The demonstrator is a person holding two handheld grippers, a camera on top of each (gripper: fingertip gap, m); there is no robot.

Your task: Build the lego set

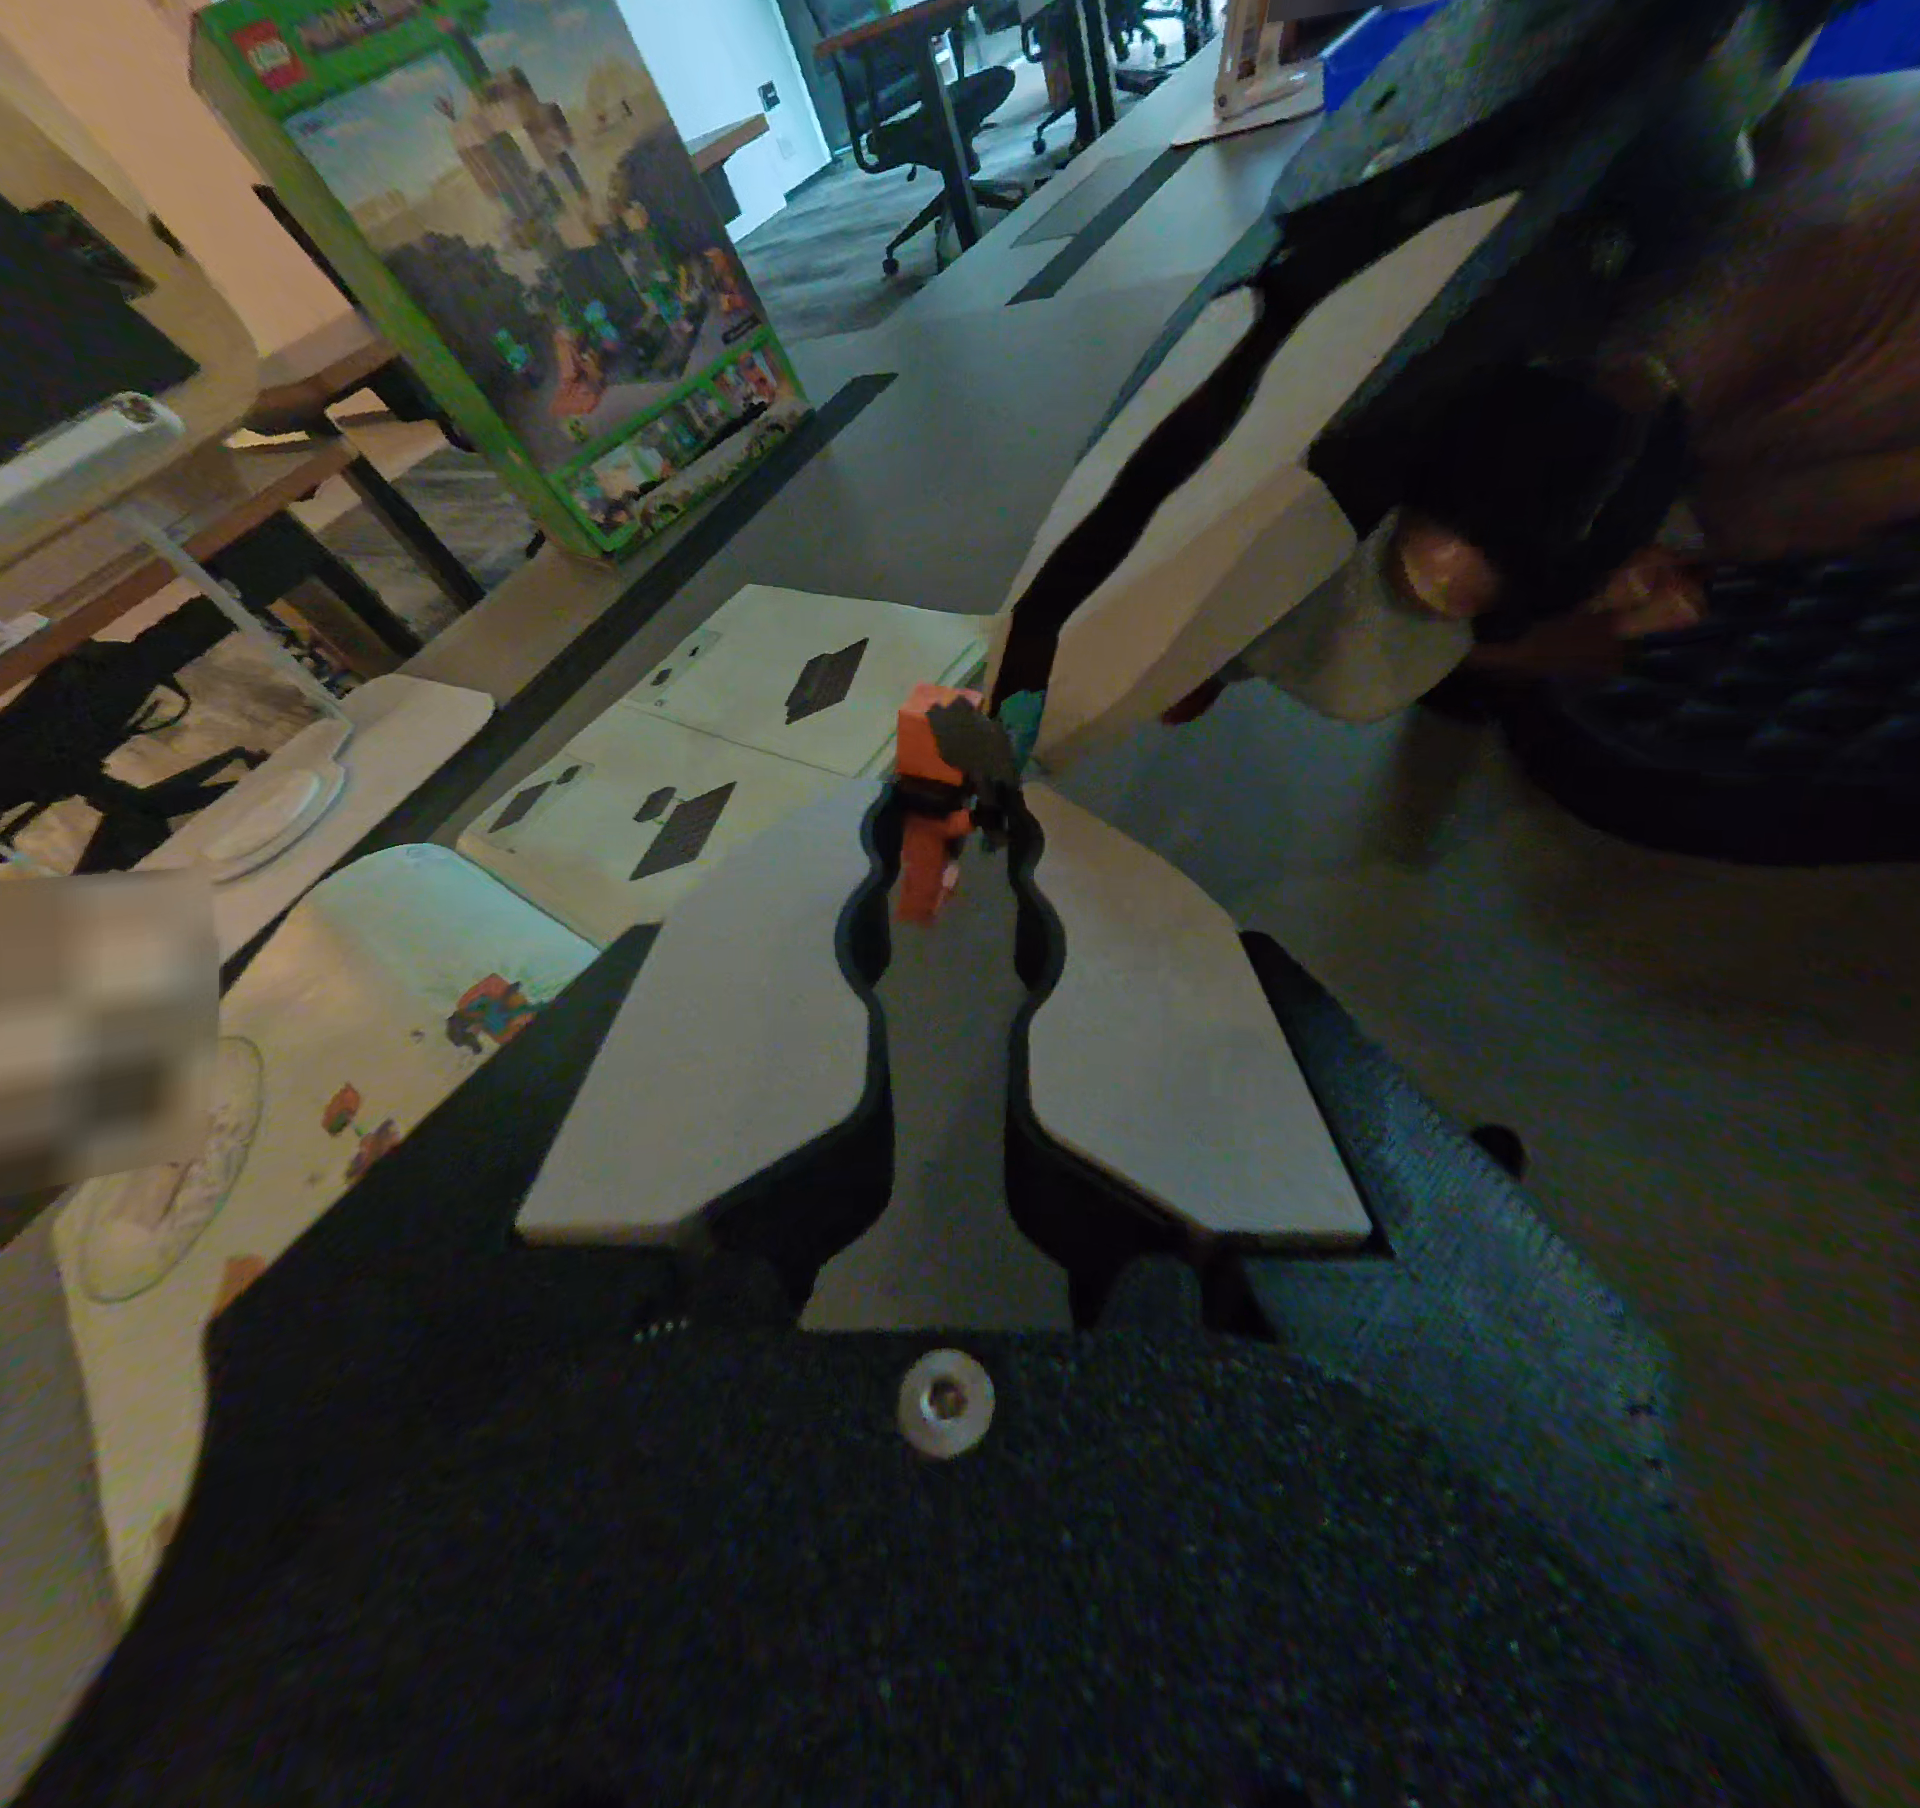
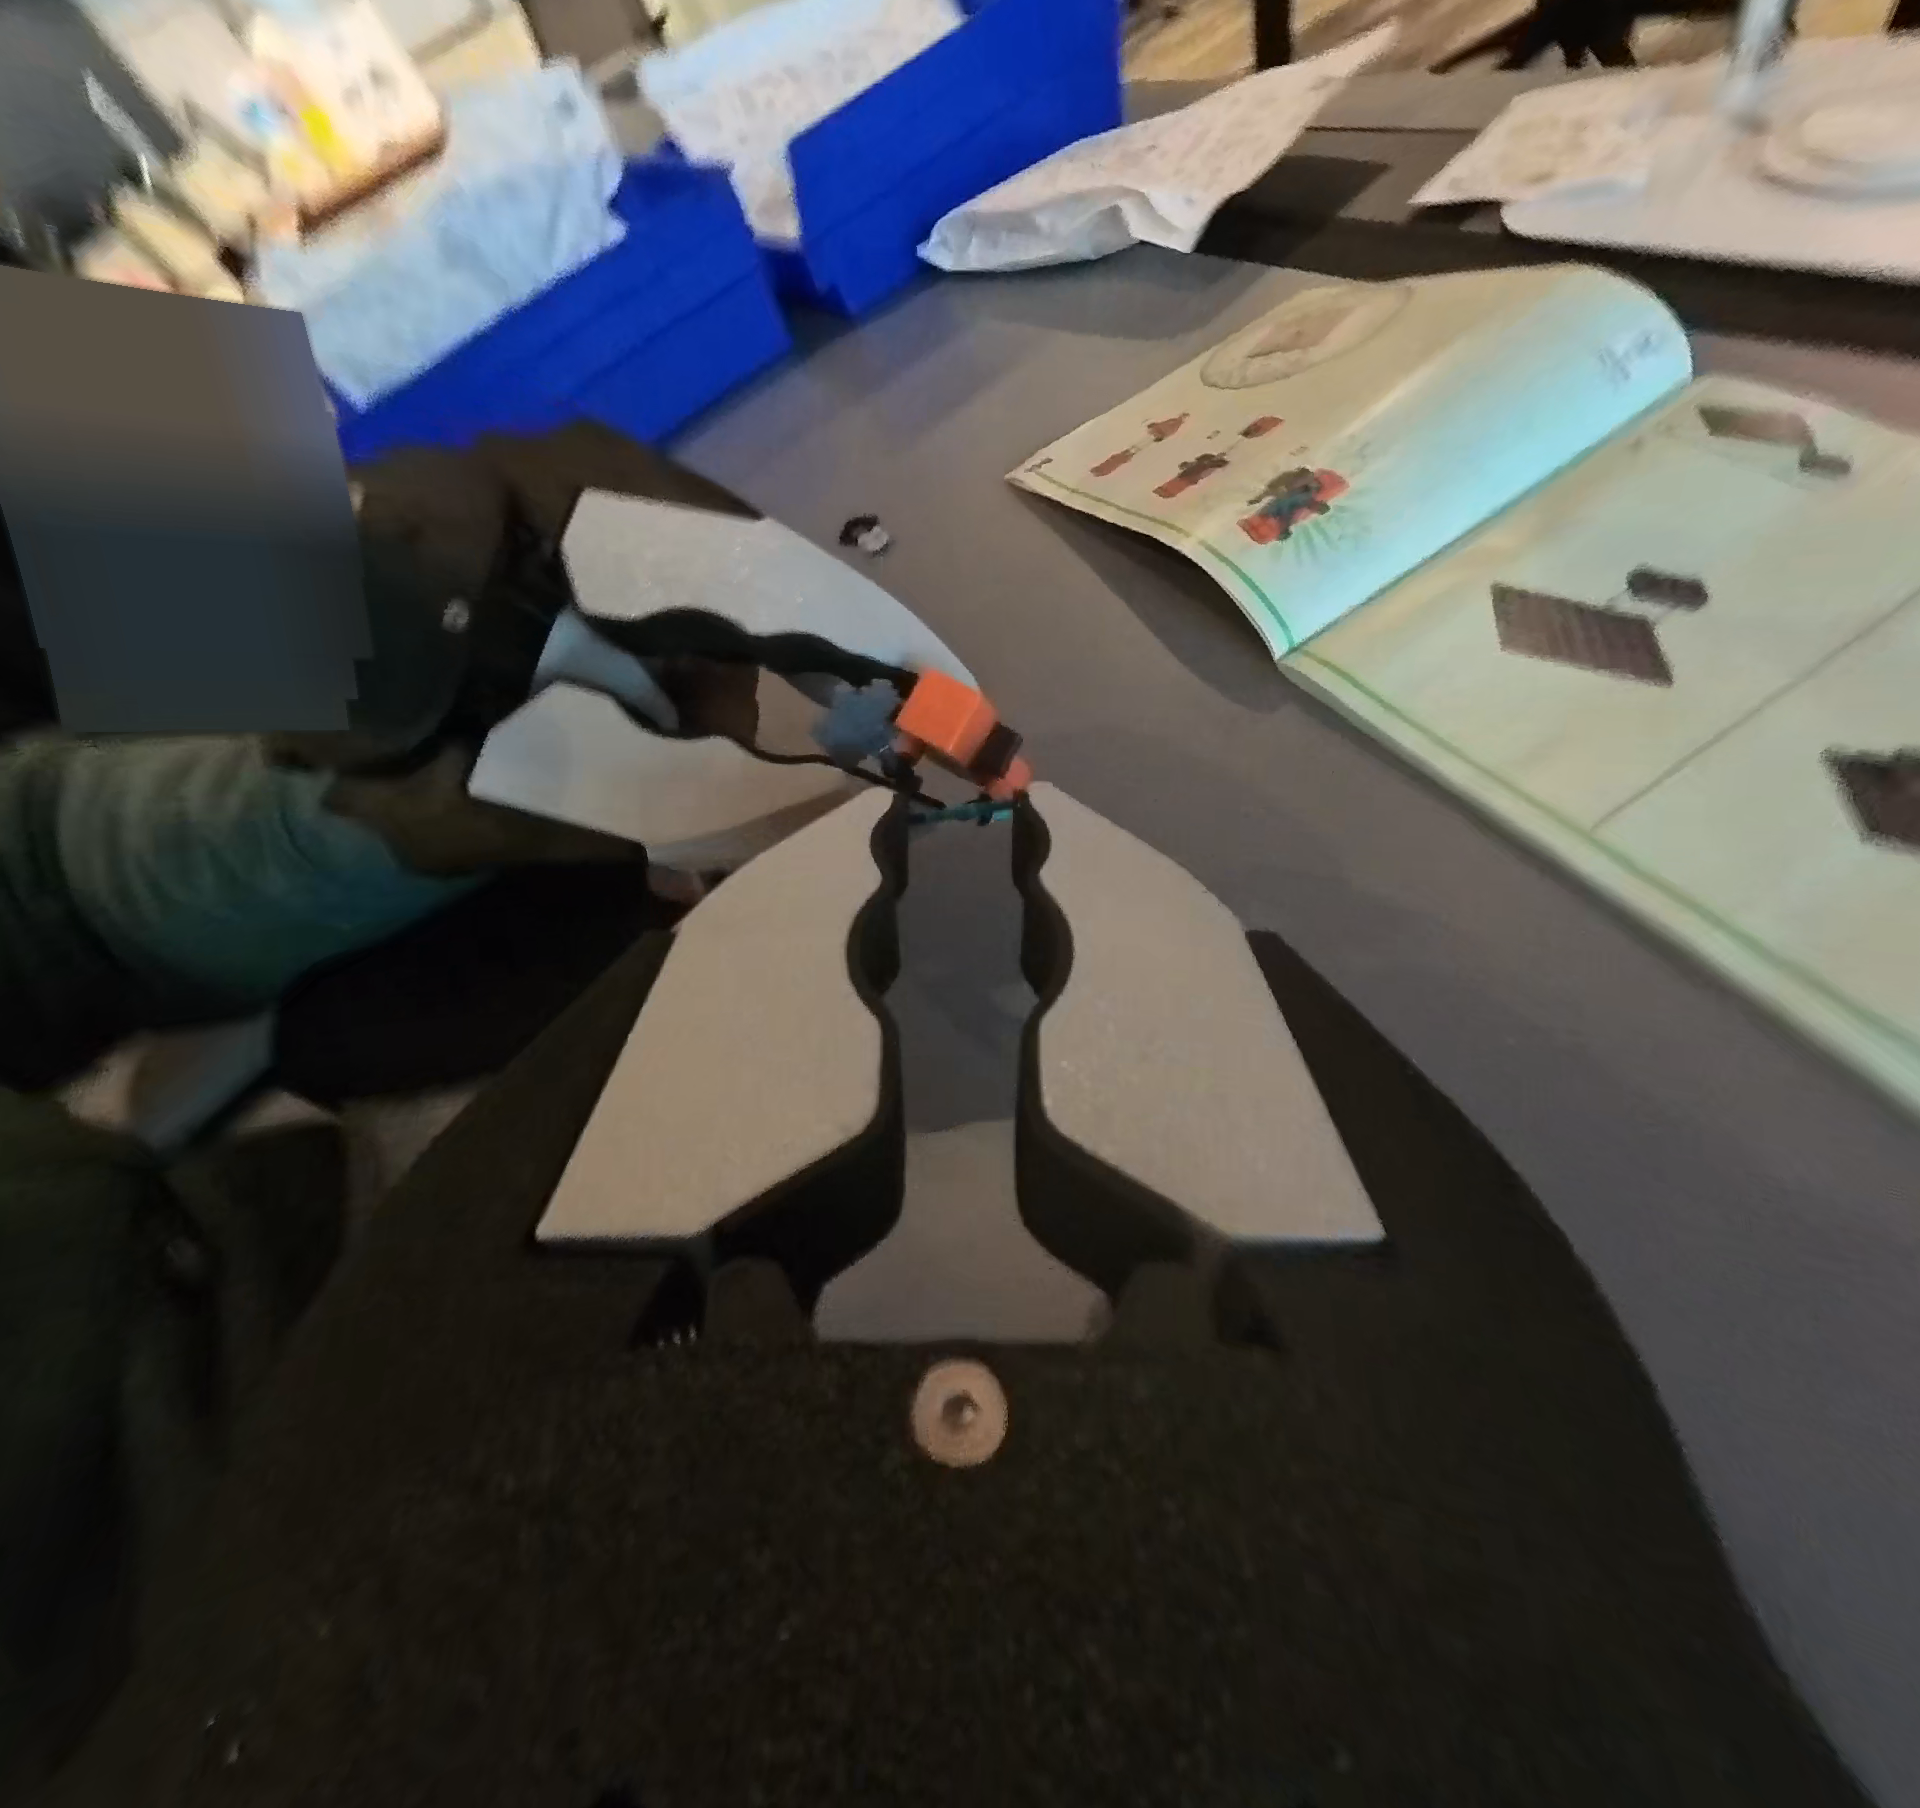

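Orange and black, a small lego figure sits pinched between the tips of the left gripper, whose grey-faced fingers are nearly closed around it above the dark grey table. Meeting it tip to tip, the right gripper is drawn in almost as far on a thin teal piece, held just against the figure's lower end; in the right wrist view the figure points up and to the left, its square orange head uppermost. A person's hand steadies the right gripper's handle. Just beyond the two tools, an open instruction booklet lies flat on the table, its pages showing build steps. Farther back in the left wrist view stands the green-edged lego box, upright and tilted in frame. Blue bins holding white bags sit well behind the left gripper in the right wrist view.
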